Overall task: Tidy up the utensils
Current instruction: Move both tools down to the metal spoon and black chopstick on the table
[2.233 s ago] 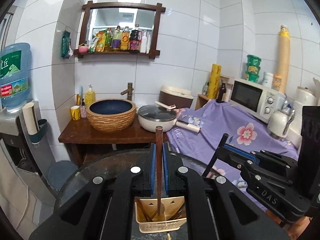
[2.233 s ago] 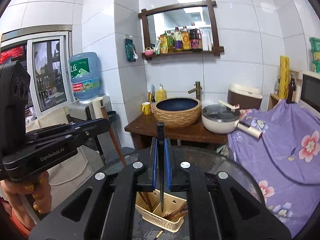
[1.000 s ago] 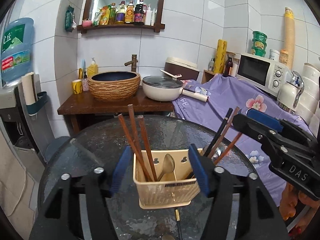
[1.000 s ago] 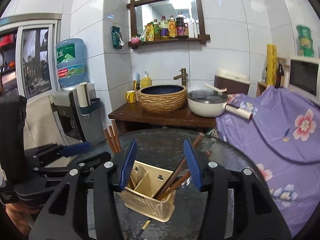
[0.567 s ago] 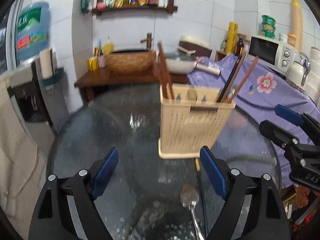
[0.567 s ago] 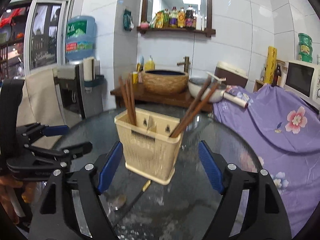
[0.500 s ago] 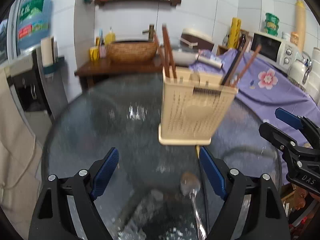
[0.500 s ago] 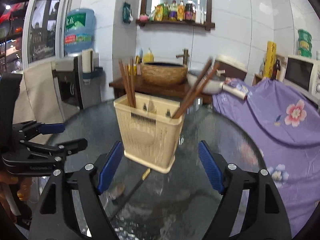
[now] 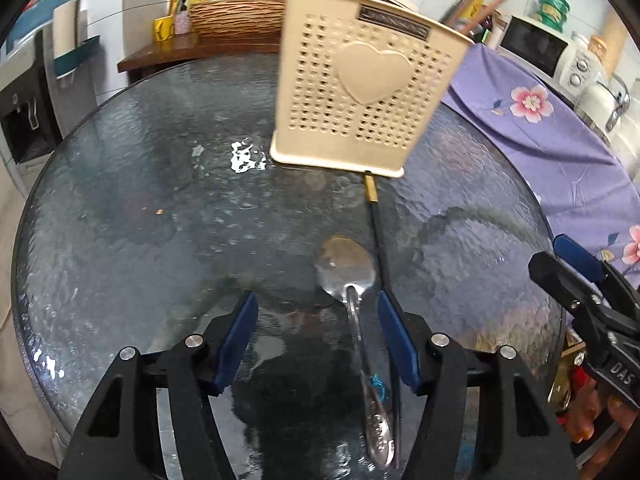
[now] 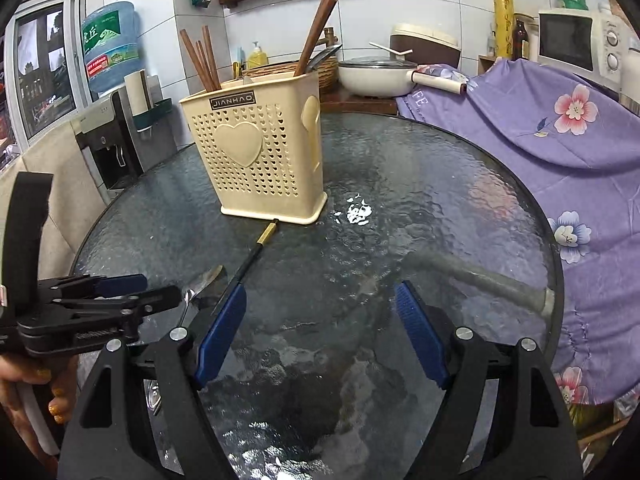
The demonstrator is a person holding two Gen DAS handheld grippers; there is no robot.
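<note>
The left gripper [image 9: 316, 334], jaws just narrowed yet apart astride the silver metal spoon [image 9: 350, 276] beside a black gold-tipped chopstick [image 9: 376, 236] before the cream perforated plastic utensil holder [image 9: 360, 96], was lowered, the right gripper [image 10: 320, 334] gaping empty: pickups likely next.

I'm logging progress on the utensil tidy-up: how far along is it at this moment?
Done: wooden chopsticks and more utensils already stand in the beige holder. In hand: nothing yet; the left gripper, jaws just closing, straddles the metal spoon lying on the glass table without pinching it, and the right gripper is open and empty. Left: the spoon and the black gold-tipped chopstick beside it.
</note>
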